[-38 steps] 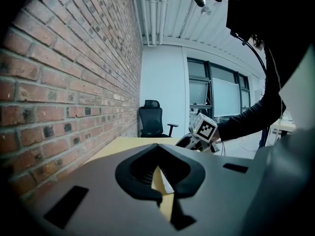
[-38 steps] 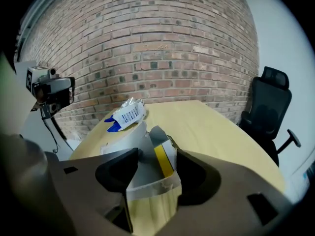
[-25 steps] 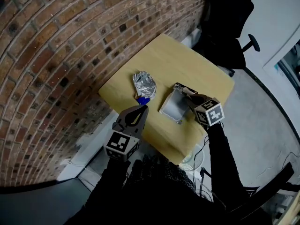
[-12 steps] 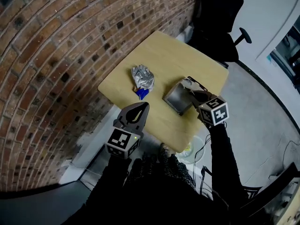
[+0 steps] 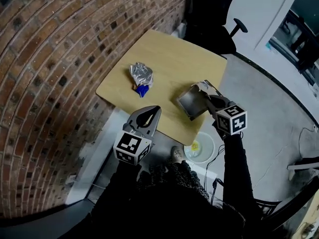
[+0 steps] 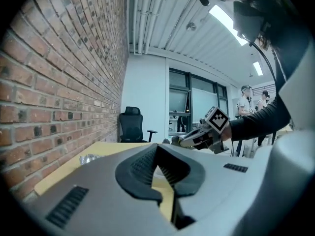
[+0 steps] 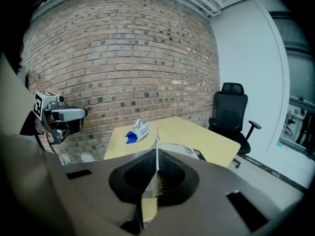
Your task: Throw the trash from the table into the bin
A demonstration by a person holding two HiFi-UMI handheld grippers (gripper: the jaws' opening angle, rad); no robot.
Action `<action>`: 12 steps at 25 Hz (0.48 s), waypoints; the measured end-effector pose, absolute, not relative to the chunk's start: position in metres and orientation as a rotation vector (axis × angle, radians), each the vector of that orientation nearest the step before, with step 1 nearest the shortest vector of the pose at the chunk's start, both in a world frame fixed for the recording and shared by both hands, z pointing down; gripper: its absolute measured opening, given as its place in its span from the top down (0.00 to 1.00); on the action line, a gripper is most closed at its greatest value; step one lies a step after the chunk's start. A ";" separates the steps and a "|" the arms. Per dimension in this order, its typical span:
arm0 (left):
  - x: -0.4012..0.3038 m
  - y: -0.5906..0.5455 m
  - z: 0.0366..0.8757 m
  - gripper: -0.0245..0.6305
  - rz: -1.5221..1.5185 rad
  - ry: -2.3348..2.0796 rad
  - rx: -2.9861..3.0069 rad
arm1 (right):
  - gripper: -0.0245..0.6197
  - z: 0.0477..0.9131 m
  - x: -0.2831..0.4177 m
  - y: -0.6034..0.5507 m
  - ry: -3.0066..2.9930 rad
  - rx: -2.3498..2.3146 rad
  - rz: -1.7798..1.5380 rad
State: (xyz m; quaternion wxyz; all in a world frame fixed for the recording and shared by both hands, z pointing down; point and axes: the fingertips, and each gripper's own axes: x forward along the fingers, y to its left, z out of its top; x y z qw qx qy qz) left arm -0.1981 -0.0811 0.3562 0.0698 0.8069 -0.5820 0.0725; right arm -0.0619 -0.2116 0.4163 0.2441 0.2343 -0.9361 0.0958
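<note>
The right gripper's point(image 5: 208, 98) jaws are closed tight on a flat silver packet point(image 5: 190, 102); in the right gripper view its thin edge stands upright between the pads. The left gripper's point(image 5: 148, 112) jaws are drawn together at the tips with nothing between them, and it hangs off the near edge of the table point(image 5: 169, 54).

Compared with 1 second ago, the packet is up off the tabletop and tilted. It has been carried from the middle of the table toward the near right edge, where it now hangs in the air over that edge. The left gripper, which pointed close to the blue end of the crumpled foil wrapper point(image 5: 140, 75), now sits farther back from it, apart from the table edge.

On the floor just below the right gripper, beside the near corner of the table, a round white bin point(image 5: 205, 144) with something yellow inside now shows in full; before, only part of it peeked out past the table edge.

The foil wrapper lies where it did, on the left part of the tan tabletop close to the brick wall point(image 5: 55, 59). Beyond the far corner of the table stands a black office chair point(image 5: 209, 14).
</note>
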 end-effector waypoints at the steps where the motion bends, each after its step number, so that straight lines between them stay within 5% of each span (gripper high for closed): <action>1: -0.192 -0.080 0.357 0.95 0.216 -1.731 2.439 | 0.94 0.415 -0.056 -0.207 -2.554 0.657 0.269; 12: -0.114 -0.062 0.348 0.95 0.241 -1.635 2.533 | 0.94 0.405 0.023 -0.180 -2.554 0.744 0.289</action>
